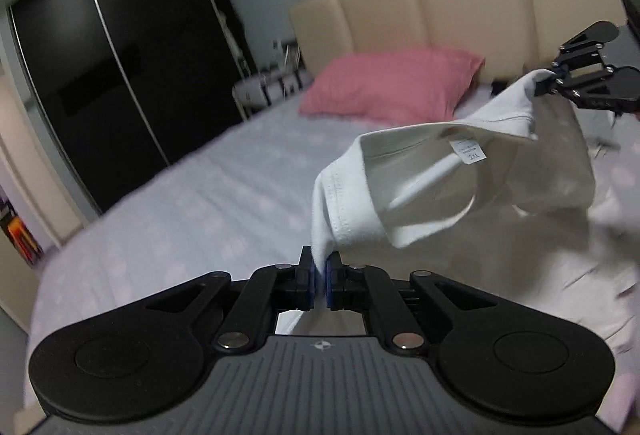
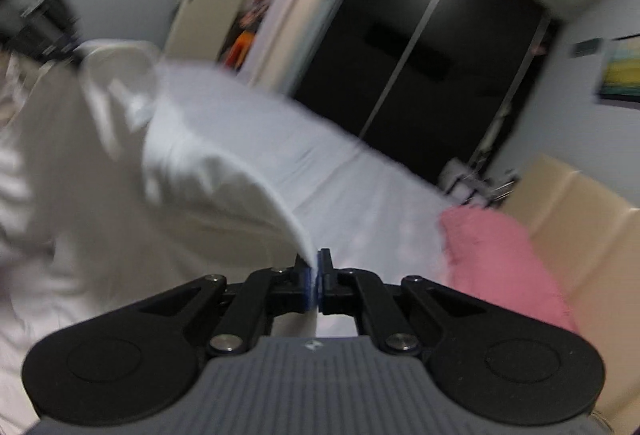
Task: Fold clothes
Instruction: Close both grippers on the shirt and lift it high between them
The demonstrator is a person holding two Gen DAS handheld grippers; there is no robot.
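At centre right of the left view, your white T-shirt [image 1: 460, 187] hangs above the bed [image 1: 180, 195], left gripper [image 1: 320, 275] and right gripper [image 1: 550, 83] clamped tight on its shoulders; light, limp cloth, so keep gripping the seams.

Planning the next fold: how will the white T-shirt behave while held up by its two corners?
The white T-shirt looks floppy: it sags between the left tongs and right tongs. Probably light, since pinched edges carry it. It may swing.
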